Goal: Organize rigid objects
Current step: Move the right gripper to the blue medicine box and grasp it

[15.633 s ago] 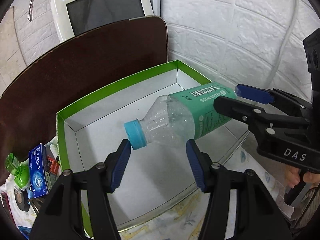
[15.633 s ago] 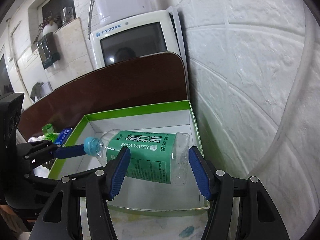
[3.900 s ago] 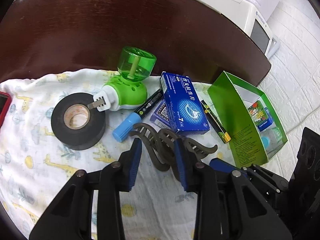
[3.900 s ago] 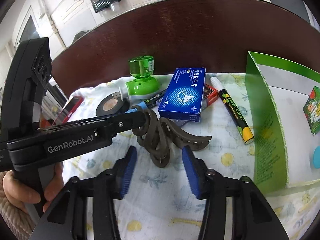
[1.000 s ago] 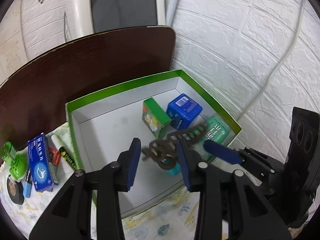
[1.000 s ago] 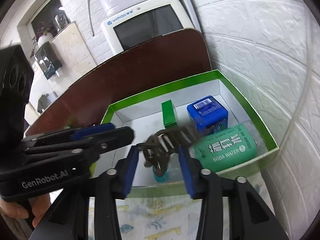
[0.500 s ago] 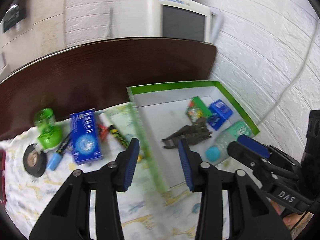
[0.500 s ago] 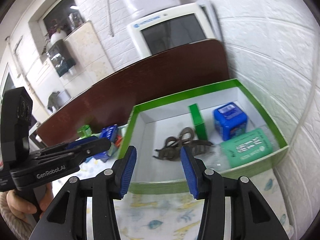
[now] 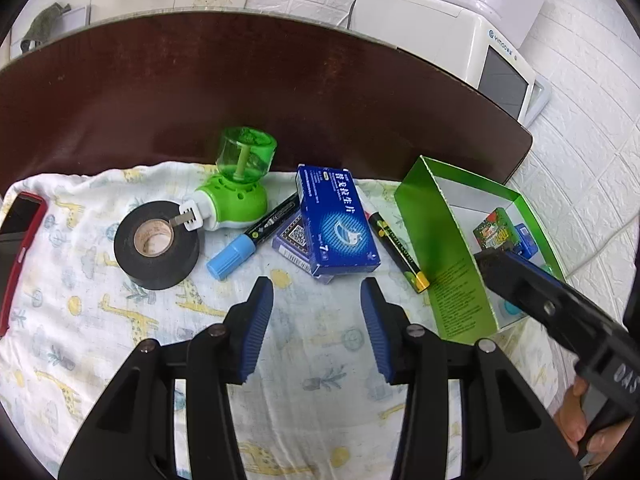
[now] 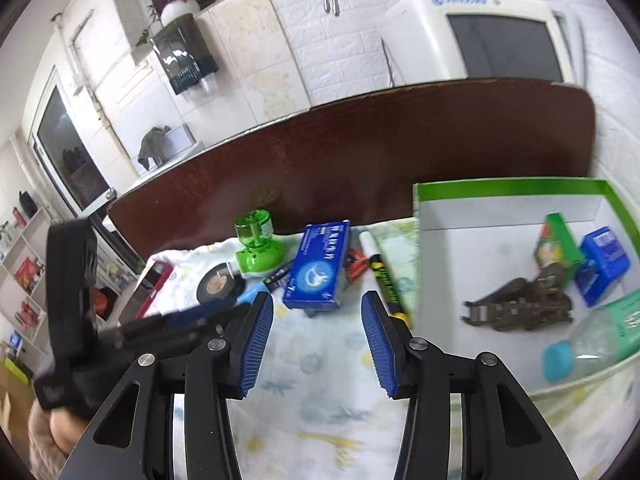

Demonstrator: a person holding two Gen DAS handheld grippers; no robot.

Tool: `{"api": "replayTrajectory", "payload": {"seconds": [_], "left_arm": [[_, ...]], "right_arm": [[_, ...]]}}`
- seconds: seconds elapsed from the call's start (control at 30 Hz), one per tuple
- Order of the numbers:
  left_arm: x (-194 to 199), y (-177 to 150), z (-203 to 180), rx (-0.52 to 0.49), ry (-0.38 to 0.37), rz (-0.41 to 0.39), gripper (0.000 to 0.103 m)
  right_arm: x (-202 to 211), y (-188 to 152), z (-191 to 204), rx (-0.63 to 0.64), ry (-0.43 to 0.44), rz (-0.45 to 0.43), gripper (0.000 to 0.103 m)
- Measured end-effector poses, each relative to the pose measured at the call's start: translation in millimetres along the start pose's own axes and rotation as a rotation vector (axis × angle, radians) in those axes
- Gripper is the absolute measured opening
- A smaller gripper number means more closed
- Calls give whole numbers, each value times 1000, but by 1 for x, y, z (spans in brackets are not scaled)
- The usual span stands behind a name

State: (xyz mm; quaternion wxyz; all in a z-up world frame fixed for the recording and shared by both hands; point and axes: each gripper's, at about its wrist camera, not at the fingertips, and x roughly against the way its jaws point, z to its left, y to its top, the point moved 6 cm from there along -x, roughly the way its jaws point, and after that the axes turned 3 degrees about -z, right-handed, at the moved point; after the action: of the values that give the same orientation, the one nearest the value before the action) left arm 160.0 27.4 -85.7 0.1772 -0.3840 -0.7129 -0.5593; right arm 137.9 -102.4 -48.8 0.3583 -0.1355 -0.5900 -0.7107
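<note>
markers (image 9: 394, 250): 2 | tape roll (image 9: 156, 245): 1 | boxes (image 9: 335, 220): 5 (one green tray)

The dark brown table (image 9: 200, 92) carried a giraffe-print cloth (image 9: 120, 320) across its near side, under both tongs. On the cloth, ahead and left of the left tongs, sat a black tape roll (image 9: 156, 246), touching a green plug-in (image 9: 236, 188) behind it. A blue-capped marker (image 9: 248, 240) lay straight ahead, beside a blue box (image 9: 338, 220) that rested on a purple pack (image 9: 292, 240). Right of that lay a yellow-tipped marker (image 9: 396, 252), then the green tray (image 9: 440, 240). A red-edged phone (image 9: 16, 248) lay at the far left.
</note>
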Motion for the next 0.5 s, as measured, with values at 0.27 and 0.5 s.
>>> {"api": "replayTrajectory", "payload": {"seconds": [0.27, 0.5], "left_arm": [[-29, 0, 1, -40, -86, 39, 43], [-56, 11, -7, -88, -155, 66, 43]], "right_arm": [[-72, 11, 12, -82, -43, 84, 47], [-105, 15, -4, -143, -85, 131, 48]]}}
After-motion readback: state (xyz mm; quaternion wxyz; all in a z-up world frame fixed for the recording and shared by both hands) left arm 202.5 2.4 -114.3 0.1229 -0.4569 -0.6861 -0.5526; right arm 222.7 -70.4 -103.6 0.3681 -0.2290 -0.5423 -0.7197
